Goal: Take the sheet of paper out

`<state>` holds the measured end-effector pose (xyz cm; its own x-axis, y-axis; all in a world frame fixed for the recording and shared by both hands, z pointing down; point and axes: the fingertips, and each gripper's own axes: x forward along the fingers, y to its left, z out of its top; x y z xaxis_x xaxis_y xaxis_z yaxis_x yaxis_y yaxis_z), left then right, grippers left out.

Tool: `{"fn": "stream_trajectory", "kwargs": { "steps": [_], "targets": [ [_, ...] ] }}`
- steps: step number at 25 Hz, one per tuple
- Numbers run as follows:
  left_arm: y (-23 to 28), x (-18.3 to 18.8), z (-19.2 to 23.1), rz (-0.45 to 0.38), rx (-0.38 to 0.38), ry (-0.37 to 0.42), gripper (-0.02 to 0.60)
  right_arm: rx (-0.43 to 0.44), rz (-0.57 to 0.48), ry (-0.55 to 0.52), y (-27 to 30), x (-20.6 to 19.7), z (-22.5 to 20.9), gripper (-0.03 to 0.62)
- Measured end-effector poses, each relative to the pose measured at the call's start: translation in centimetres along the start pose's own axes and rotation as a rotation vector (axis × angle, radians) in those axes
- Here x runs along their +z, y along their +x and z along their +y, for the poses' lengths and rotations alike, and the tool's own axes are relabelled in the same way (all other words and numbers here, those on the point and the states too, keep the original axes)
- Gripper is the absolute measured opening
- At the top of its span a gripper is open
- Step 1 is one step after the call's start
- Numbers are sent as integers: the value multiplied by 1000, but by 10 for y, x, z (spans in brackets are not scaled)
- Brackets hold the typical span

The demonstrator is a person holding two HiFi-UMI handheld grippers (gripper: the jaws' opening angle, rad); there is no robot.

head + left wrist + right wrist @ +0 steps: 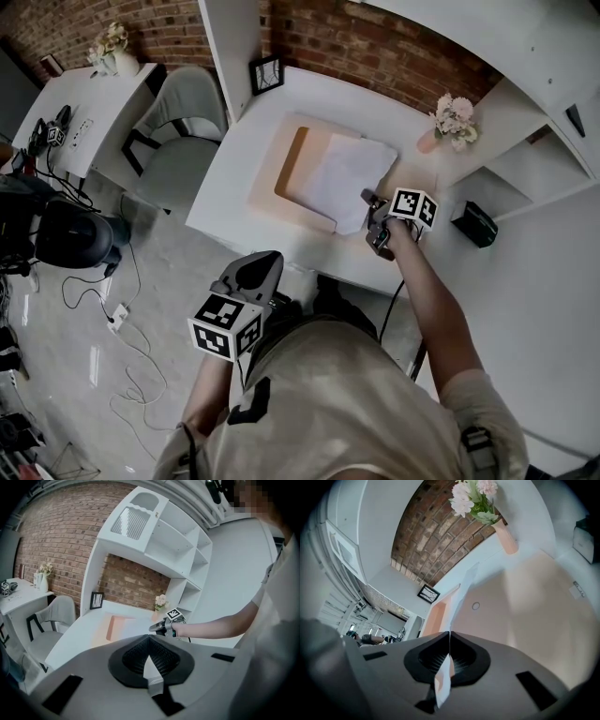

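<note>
Right gripper view has my right gripper (449, 634) pressed shut on an edge of the thin white sheet of paper (457, 599), which lies half in the shallow peach rectangular tray (267, 187), draped over its near rim. My left gripper (149, 638) hangs back, closed on nothing. If I pull fast, the sheet could snag there and tear or slip free, or drag the unheld tray.

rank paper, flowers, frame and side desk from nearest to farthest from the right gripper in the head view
From the right gripper, in the head view:
1. paper: pinched in its jaws, just left of it.
2. flowers: up and to the right, by the brick wall.
3. frame: up and to the left, against the wall.
4. side desk: far upper left of the view.
</note>
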<state>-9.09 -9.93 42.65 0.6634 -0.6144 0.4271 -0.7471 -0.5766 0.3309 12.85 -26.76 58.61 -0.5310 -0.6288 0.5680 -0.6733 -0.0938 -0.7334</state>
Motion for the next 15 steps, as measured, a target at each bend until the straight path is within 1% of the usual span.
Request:
{"fn": "stream_trajectory", "kwargs": {
  "steps": [6,11,15],
  "targets": [
    [-17,-6,0,-11,2,0,15,-5,-11,-39,-4,1,5,28],
    [-33,-14,9,-24,15,-12,14,-22,-27,-59,-8,-1,8,28],
    [-36,-19,8,-25,9,-14,15,-32,-35,-84,-13,-1,8,28]
  ]
}}
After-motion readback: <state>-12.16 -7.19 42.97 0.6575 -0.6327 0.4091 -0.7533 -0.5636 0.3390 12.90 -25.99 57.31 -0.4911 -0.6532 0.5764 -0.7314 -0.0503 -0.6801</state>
